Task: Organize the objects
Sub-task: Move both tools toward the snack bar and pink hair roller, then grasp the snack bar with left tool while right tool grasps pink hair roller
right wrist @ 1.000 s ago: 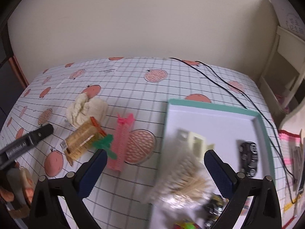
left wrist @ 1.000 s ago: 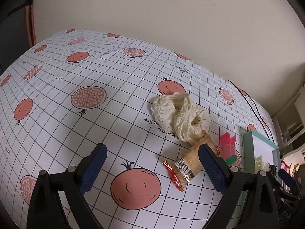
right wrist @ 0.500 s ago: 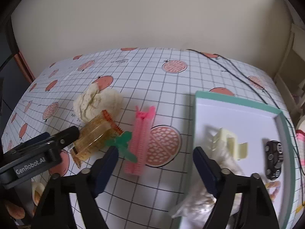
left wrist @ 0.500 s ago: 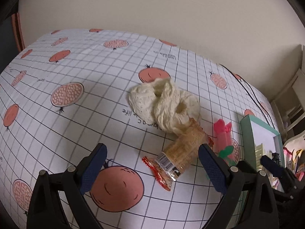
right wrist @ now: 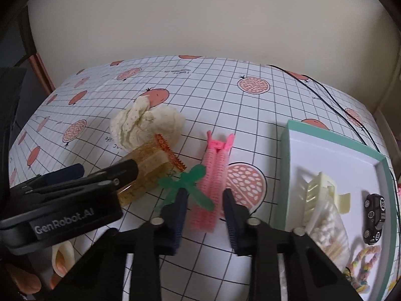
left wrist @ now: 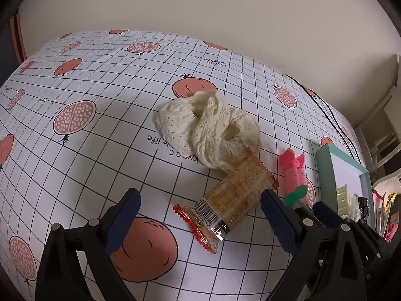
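Hovering, right tool [right wrist: 203, 199]: fingers part-open, straddling the near end of the pink hair roller [right wrist: 215, 183]; contact with it cannot be told.
Left tool [left wrist: 199, 209]: spread wide, empty, low over the bench [left wrist: 100, 135]; the snack packet [left wrist: 231, 202] lies between its fingers, touching neither as far as shows.
Pink hair roller: flat on the bench, long axis running away from the right tool toward the wall, its split end farthest off.
Green clip [right wrist: 189, 188]: lies across the roller's near left side, just ahead of the right tool's left finger.
Snack packet: long axis diagonal, barcode end nearest the left tool, far end tucked against the cream knitted cloth [left wrist: 208, 130].
Cream knitted cloth: bunched heap, beyond the packet.
Tray [right wrist: 333, 145]: teal rim, white floor, right of the roller. Holds a cream claw clip [right wrist: 325, 193], a bag of cotton swabs [right wrist: 328, 230] lapping over the clip, a black toy car [right wrist: 374, 218], and a pastel braided band [right wrist: 363, 258] at its near edge.
Black cable [right wrist: 333, 102]: runs along the bench behind the tray.
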A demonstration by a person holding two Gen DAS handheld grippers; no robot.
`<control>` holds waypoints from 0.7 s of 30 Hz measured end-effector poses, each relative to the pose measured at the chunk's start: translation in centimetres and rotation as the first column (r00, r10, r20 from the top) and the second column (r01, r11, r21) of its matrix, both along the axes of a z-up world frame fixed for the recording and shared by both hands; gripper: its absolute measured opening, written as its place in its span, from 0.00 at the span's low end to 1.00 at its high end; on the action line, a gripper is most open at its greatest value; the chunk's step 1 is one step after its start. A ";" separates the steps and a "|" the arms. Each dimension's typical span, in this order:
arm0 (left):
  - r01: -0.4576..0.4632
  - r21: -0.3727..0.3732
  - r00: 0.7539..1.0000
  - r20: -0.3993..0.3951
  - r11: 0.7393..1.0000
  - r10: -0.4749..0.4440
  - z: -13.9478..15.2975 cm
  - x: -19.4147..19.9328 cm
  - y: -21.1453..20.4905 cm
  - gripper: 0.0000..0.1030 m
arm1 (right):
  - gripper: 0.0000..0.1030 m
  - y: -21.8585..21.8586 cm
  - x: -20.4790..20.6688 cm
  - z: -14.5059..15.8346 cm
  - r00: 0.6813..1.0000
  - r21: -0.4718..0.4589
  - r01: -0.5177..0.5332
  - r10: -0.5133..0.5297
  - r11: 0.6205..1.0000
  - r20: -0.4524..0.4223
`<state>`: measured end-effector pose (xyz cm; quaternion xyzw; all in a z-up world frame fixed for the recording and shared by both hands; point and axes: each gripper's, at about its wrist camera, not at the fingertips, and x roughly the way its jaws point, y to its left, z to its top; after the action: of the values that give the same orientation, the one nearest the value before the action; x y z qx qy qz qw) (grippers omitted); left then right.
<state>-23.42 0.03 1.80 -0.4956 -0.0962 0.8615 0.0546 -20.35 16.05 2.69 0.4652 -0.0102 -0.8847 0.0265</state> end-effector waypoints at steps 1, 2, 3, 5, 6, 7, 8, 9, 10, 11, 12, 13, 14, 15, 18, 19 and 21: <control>0.002 0.007 1.000 0.002 1.000 -0.002 -0.1 -0.1 0.0 0.94 | 0.22 -0.1 0.0 0.0 1.000 0.009 -0.002 0.002 1.000 0.000; 0.003 0.013 1.000 0.005 1.000 -0.003 -0.1 -0.2 0.0 0.94 | 0.22 -0.1 0.0 0.0 1.000 0.011 -0.004 0.004 1.000 -0.001; 0.003 0.017 1.000 0.006 1.000 -0.003 -0.2 -0.2 0.1 0.94 | 0.21 -0.1 0.0 0.0 1.000 0.007 -0.006 0.006 1.000 -0.001; 0.004 0.022 1.000 0.007 1.000 -0.004 -0.2 -0.1 0.2 0.94 | 0.20 0.1 0.0 -0.1 1.000 -0.004 -0.005 0.005 1.000 -0.001; 0.006 0.023 1.000 0.007 1.000 -0.006 -0.2 -0.1 0.3 0.94 | 0.19 0.3 0.1 -0.1 1.000 -0.012 -0.004 0.004 1.000 0.000; 0.009 0.022 1.000 0.007 1.000 -0.009 -0.3 -0.1 0.5 0.94 | 0.19 0.4 0.1 0.0 1.000 -0.017 -0.004 0.004 1.000 0.000; 0.011 0.019 1.000 0.008 1.000 -0.011 -0.3 -0.2 0.6 0.94 | 0.19 0.4 0.1 0.0 1.000 -0.021 -0.003 0.003 1.000 0.000; 0.015 0.015 1.000 0.010 1.000 -0.015 -0.4 -0.3 0.8 0.94 | 0.18 0.5 0.2 0.0 1.000 -0.023 -0.003 0.003 1.000 0.000; 0.021 0.010 1.000 0.013 1.000 -0.021 -0.5 -0.3 1.0 0.94 | 0.18 0.5 0.2 0.0 1.000 -0.026 -0.004 0.004 1.000 0.001; 0.027 0.005 0.999 0.017 1.000 -0.027 -0.6 -0.2 1.2 0.94 | 0.18 0.5 0.3 0.0 1.000 -0.028 -0.004 0.005 1.000 0.001; 0.032 0.000 0.999 0.019 0.999 -0.032 -0.7 -0.2 1.3 0.94 | 0.18 0.5 0.3 0.0 1.000 -0.030 -0.006 0.006 1.000 0.001; 0.039 -0.007 0.999 0.021 0.999 -0.039 -0.8 -0.2 1.6 0.94 | 0.18 0.5 0.3 0.0 1.000 -0.031 -0.007 0.007 0.999 0.001; 0.043 -0.010 0.999 0.022 0.999 -0.043 -0.8 -0.1 1.7 0.94 | 0.18 0.5 0.3 0.0 1.000 -0.032 -0.007 0.007 0.999 0.002; 0.046 -0.014 0.999 0.024 0.999 -0.046 -0.9 -0.1 1.9 0.94 | 0.18 0.6 0.3 0.0 1.000 -0.035 -0.007 0.007 0.999 0.002; 0.050 -0.014 0.998 0.028 0.999 -0.050 -1.0 -0.1 2.2 0.87 | 0.18 0.8 0.4 -0.1 1.000 -0.044 -0.003 0.003 0.999 0.004; 0.053 -0.011 0.998 0.030 0.999 -0.053 -1.0 -0.1 2.4 0.85 | 0.18 0.8 0.4 -0.1 1.000 -0.045 -0.003 0.003 0.999 0.004; 0.058 -0.006 0.998 0.035 0.998 -0.058 -1.1 -0.1 2.7 0.74 | 0.18 0.8 0.5 0.0 1.000 -0.043 -0.002 0.003 0.999 0.005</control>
<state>-23.49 2.73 0.75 -0.5133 -0.0794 0.8511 0.0762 -19.85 16.86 2.64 0.4669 -0.0286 -0.8831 0.0375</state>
